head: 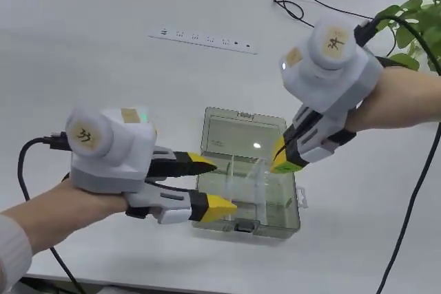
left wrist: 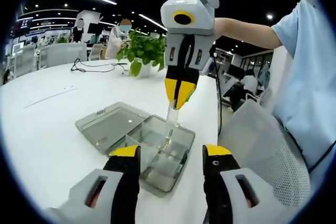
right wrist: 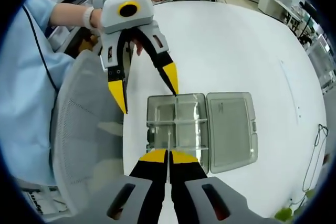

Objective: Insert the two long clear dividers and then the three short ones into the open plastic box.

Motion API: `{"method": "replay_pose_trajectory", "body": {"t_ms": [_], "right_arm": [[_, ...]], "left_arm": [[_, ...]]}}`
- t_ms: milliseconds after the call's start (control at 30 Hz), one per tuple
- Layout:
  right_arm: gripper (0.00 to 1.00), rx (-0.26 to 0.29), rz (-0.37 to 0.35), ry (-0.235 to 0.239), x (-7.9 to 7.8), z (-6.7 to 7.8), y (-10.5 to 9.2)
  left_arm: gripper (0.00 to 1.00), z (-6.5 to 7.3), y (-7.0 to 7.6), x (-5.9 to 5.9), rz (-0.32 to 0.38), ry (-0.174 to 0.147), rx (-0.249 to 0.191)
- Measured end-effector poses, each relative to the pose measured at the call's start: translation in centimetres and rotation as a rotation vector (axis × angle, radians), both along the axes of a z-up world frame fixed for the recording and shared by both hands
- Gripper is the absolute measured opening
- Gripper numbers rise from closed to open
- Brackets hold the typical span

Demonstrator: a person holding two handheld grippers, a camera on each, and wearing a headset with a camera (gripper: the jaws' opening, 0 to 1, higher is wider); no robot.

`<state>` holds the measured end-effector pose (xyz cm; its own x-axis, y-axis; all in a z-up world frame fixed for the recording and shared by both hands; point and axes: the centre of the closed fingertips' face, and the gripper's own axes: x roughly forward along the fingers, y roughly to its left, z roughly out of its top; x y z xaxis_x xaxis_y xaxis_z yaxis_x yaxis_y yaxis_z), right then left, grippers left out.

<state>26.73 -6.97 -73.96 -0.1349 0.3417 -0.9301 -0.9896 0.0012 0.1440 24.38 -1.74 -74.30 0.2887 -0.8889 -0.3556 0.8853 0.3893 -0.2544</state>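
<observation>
Over the open plastic box [head: 270, 224] [right wrist: 149, 125], the right gripper [head: 281, 164] [left wrist: 178, 97] [right wrist: 168, 157] is tipped steeply down, with its yellow tips above the middle of the box. Its jaws are pressed together on a clear divider [left wrist: 171, 121] [right wrist: 168, 139]. The divider is held upright by its top edge, and its bottom end reaches down into the box. It cannot be told if it is a long one or a short one. The right hand [head: 396, 98] comes in from the right of the box and is wrapped around the back of the gripper.

At the left side of the box, the left gripper [head: 212, 184] [left wrist: 170, 150] [right wrist: 145, 88] is held almost flat and pointed at the box. Its jaws are spread wide and nothing is held in them. One tip is at the left rim of the box and the other is over the near left corner. It is held by the left hand [head: 65, 211].

The lid [head: 244, 132] is laid back flat on the white tabletop [head: 103, 74] behind the box. Thin clear walls are seen standing inside the box. A power strip [head: 203, 39] lies well behind the box.
</observation>
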Motion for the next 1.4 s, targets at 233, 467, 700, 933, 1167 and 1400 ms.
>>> {"method": "replay_pose_trajectory", "body": {"t_ms": [233,467,700,933,1167,1400], "right_arm": [[0.02,-0.053,-0.007,-0.018,0.3,-1.0,-1.5],[0.02,-0.092,-0.003,-0.019,0.1,-1.6,-2.4],[0.02,-0.105,0.008,-0.015,0.0,-1.9,-2.9],[0.02,-0.117,0.012,-0.013,0.0,-2.2,-3.0],[0.02,-0.124,0.029,-0.008,-0.3,-2.6,-2.8],[0.02,-0.13,0.043,-0.025,0.1,-2.7,-2.6]], "left_arm": [[0.66,-0.4,0.9,0.6,0.05,-0.006,0.025],[0.89,-1.4,1.6,1.0,0.096,-0.004,0.06],[1.0,-1.6,2.4,1.3,0.137,-0.006,0.069],[1.0,-1.7,2.6,1.1,0.147,0.006,0.063],[0.99,-1.9,2.5,0.9,0.154,0.018,0.051],[0.98,-1.9,2.7,0.9,0.157,0.02,0.044]]}}
